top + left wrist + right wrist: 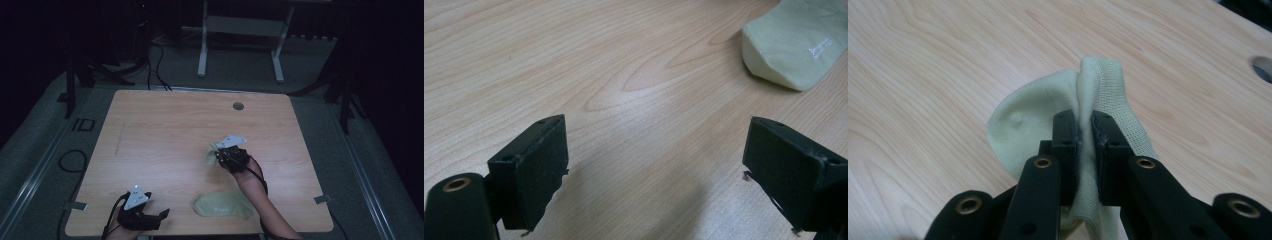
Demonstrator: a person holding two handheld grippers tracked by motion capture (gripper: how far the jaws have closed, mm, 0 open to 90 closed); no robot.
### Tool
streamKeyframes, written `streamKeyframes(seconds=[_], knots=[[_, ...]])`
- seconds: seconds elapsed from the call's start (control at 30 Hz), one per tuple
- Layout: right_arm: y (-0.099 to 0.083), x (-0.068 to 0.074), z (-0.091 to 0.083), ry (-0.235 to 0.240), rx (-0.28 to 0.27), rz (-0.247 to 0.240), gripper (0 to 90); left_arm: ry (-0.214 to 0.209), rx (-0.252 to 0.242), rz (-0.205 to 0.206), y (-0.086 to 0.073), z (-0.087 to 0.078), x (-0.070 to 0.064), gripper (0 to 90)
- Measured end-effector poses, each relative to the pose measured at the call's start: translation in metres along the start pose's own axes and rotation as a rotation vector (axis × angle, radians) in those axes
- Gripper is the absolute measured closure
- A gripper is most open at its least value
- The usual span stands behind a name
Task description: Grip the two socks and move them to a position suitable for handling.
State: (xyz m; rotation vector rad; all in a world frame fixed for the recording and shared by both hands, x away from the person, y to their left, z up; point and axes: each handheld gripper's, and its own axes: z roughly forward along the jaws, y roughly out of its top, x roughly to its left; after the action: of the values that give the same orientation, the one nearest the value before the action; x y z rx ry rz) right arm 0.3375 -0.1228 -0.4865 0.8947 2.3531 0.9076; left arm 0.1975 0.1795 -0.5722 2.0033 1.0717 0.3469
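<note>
Your right gripper (pixel 1087 131) has its jaws clamped on a fold of a pale green sock (pixel 1048 125), the knit pinched upright between them with the ribbed cuff rising just past the tips. In the high view that gripper (pixel 218 156) sits right of the worktop's middle, and the sock (pixel 211 156) bunches at its left side; in this dim light you can't quite tell whether the fabric touches the wood or hangs just clear of it. A second pale green sock (pixel 223 206) lies flat on the worktop (pixel 165 130), nearer to you than the held sock and close to the front edge, just left of your right forearm. Your left gripper (pixel 162 214) rests at that same front edge, well to the left of the flat sock, its jaws wide apart with bare wood between them (pixel 656 165). From the left gripper view the flat sock (pixel 794 42) lies ahead and to the right, apart from both jaws. A round grommet hole (pixel 238 106) sits beyond the held sock, near the far edge.
</note>
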Motion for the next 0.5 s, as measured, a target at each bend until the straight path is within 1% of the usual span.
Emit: streamKeyframes(seconds=[0.07,0.1,0.13,0.17,0.2,0.23,0.27,0.3,0.33,0.37,0.43,0.5], knots=[[-0.008,-0.002,-0.005,-0.003,-0.013,0.005,81.9,0.001,-0.001,0.001,0.000,0.000,0.000,11.3],[-0.013,-0.002,-0.007,-0.011,-0.009,0.003,81.9,0.003,0.000,0.001,0.000,0.001,0.000,11.3],[-0.013,-0.002,-0.007,-0.011,-0.009,0.003,81.9,0.003,0.000,0.001,0.000,0.001,0.000,11.2],[-0.017,-0.003,-0.009,-0.014,-0.006,0.006,81.9,-0.004,-0.002,-0.003,-0.001,0.001,0.000,11.2],[-0.026,-0.004,-0.012,-0.007,-0.001,0.030,81.9,-0.002,-0.001,-0.004,0.000,0.001,0.000,11.2],[-0.031,-0.005,-0.013,-0.012,0.002,0.031,81.9,-0.008,-0.002,-0.006,0.000,0.001,-0.001,11.2],[-0.037,-0.005,-0.014,-0.006,0.006,0.046,81.8,-0.010,-0.003,-0.004,0.000,0.002,-0.001,11.3],[-0.042,-0.004,-0.013,-0.002,0.016,0.049,81.7,-0.008,0.000,-0.001,0.000,0.002,-0.001,11.3],[-0.046,-0.002,-0.011,-0.012,0.026,0.045,81.6,-0.011,0.002,0.004,0.000,0.002,-0.001,11.3],[-0.049,-0.001,-0.008,-0.011,0.038,0.046,81.5,-0.010,0.003,0.003,0.000,0.002,-0.002,11.3],[-0.056,0.002,-0.003,0.010,0.051,0.065,81.3,-0.015,0.004,0.009,0.001,0.003,-0.003,11.8],[-0.059,0.005,0.002,0.015,0.066,0.063,80.8,-0.014,0.007,0.009,0.001,0.003,-0.003,12.0]])
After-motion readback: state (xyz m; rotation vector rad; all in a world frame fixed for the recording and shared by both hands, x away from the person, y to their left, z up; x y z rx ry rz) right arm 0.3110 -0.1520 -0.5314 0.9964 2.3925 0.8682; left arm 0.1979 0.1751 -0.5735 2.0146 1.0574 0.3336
